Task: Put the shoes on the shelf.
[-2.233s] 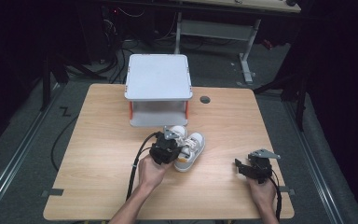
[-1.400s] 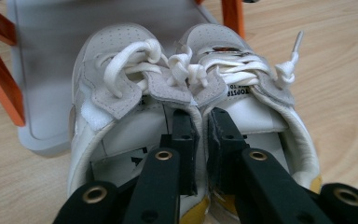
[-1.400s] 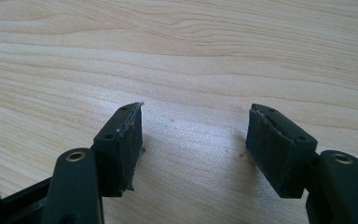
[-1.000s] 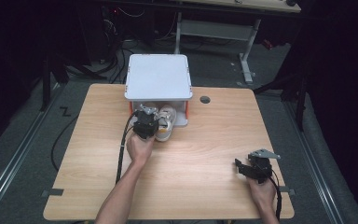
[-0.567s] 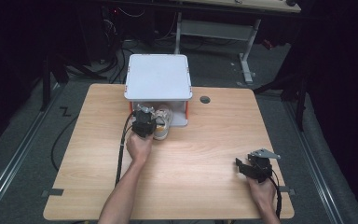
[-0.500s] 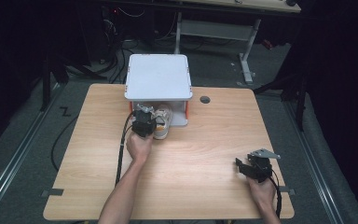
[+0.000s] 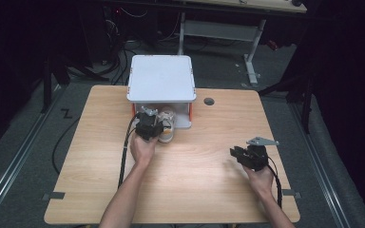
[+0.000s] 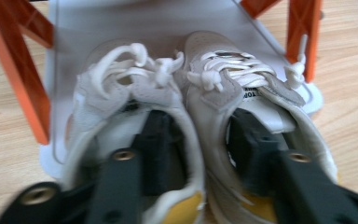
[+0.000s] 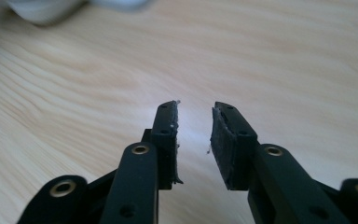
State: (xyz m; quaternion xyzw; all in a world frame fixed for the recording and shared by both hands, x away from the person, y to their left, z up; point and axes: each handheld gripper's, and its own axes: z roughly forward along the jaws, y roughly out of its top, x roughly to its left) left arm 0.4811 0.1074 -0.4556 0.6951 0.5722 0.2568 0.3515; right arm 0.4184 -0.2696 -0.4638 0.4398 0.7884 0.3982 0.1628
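Note:
A pair of white sneakers [image 7: 167,127] [image 8: 235,81] stands side by side, toes in, on the lower plate of a white rack [image 7: 160,78] with orange legs [image 8: 18,70]. My left gripper [image 7: 153,118] [image 8: 198,126] has one jaw inside each shoe, with the shoes' inner walls between them. Its jaws have just been opening and no longer pinch those walls. My right gripper [image 7: 235,153] [image 9: 195,112] hovers over bare wood at the table's right. Its jaws have just been closing to a narrow gap, with nothing between them.
The wooden table [image 7: 204,190] has a round cable hole [image 7: 209,101] right of the rack. A cable trails from each gripper toward the table's near edge. Behind the table stand another desk's legs [image 7: 249,52] and floor cables.
The left hand carried the sneakers from the table's middle to the rack's lower plate and has since kept still. The right gripper shifted a little up and to the left.

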